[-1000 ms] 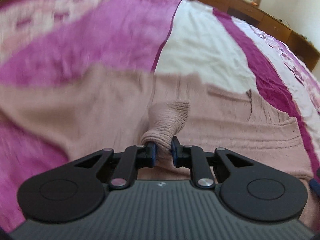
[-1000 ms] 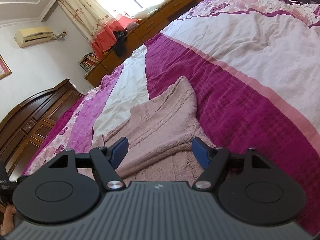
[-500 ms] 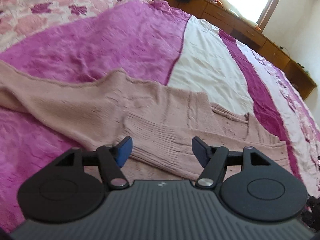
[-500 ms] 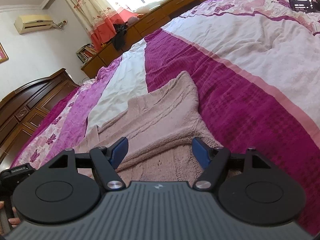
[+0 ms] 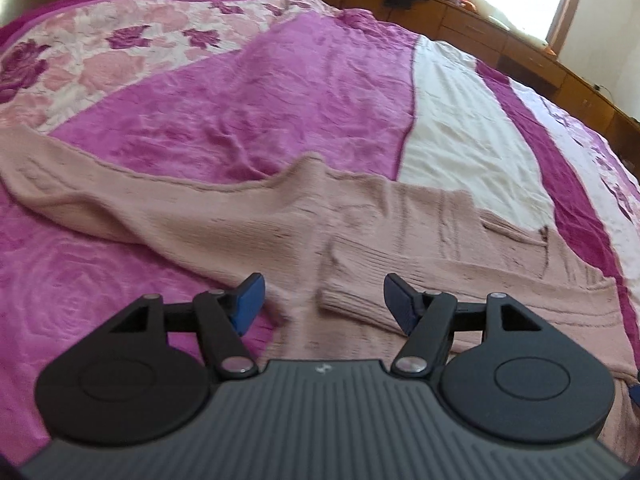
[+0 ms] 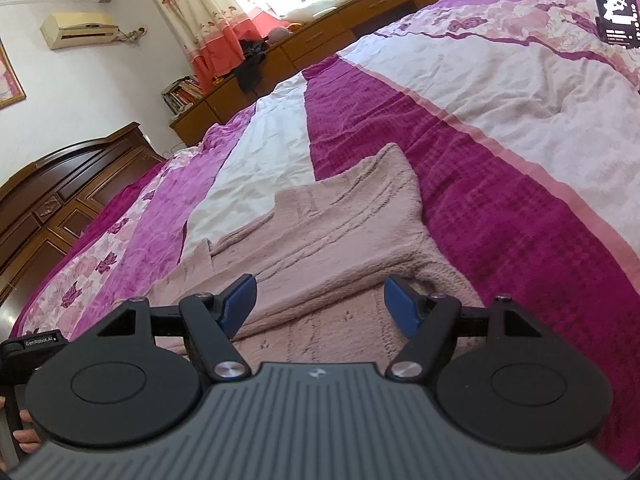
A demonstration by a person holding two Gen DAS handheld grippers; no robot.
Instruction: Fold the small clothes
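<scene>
A dusty-pink knitted sweater point(image 5: 248, 224) lies spread on the bed. In the left wrist view one sleeve runs off to the left and a ribbed cuff point(image 5: 352, 308) lies folded across the body. My left gripper point(image 5: 324, 300) hovers just above that cuff, open, nothing between its blue pads. In the right wrist view the same sweater point(image 6: 332, 240) shows a sleeve folded over the body. My right gripper point(image 6: 320, 300) is open above the sweater's near part, holding nothing.
The bed cover point(image 5: 240, 112) has magenta, white and floral stripes. Wooden cabinets point(image 6: 340, 36) line the far wall under a window with curtains. A dark wooden headboard point(image 6: 60, 196) stands at the left. The other gripper and a hand point(image 6: 24, 436) show at the lower left edge.
One second ago my left gripper was shut on the sleeve cuff; it has let go, opened and drawn back, leaving the cuff lying on the sweater body. The right gripper stayed open, barely moving.
</scene>
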